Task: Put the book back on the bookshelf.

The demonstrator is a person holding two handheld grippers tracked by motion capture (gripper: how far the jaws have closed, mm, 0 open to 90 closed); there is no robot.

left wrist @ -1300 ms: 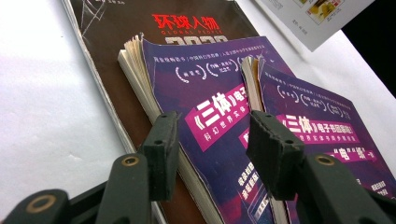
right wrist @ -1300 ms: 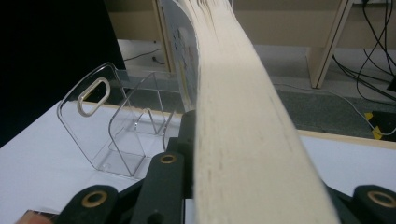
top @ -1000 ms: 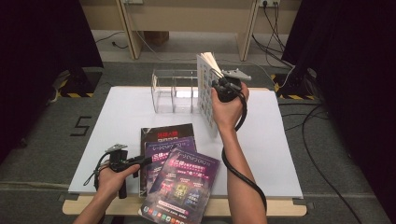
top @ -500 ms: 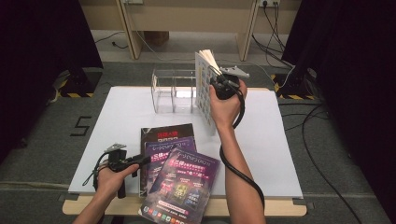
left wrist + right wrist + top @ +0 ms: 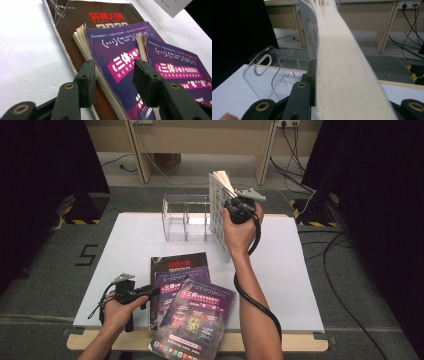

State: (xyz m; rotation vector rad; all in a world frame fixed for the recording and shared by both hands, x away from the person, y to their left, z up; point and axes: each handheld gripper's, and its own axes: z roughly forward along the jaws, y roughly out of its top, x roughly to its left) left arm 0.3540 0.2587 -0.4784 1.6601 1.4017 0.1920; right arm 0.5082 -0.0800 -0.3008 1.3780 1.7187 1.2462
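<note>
A: Right gripper (image 5: 231, 204), what was it doing?
B: Clamped on a thick white book (image 5: 219, 215), held upright above the far side of the white table (image 5: 300, 285). In the right gripper view the page block (image 5: 342, 67) ran straight up between the jaws, pressed against the left one.
A: Where was that book relative to the rack?
B: Just right of the clear acrylic rack (image 5: 184, 217), seemingly level with its top. Couldn't tell from the high view if they touched. Right gripper view showed the rack's clear dividers (image 5: 262, 72) off to the left, apart from the book.
A: Left gripper (image 5: 150, 291)?
B: Low at the near left of the table, jaws apart, gripping nothing. In the left gripper view the jaws straddled the corner of the middle purple book (image 5: 112, 65), pads not pressing it.
A: The stack?
B: Three lying flat, fanned. Dark brown magazine (image 5: 175, 262) at the bottom, purple book (image 5: 172, 282) on it, second purple book (image 5: 195, 317) on top, nearest corner hanging past the table's near edge.
A: Anything else?
B: Floor cables (image 5: 350, 270) on the right.
</note>
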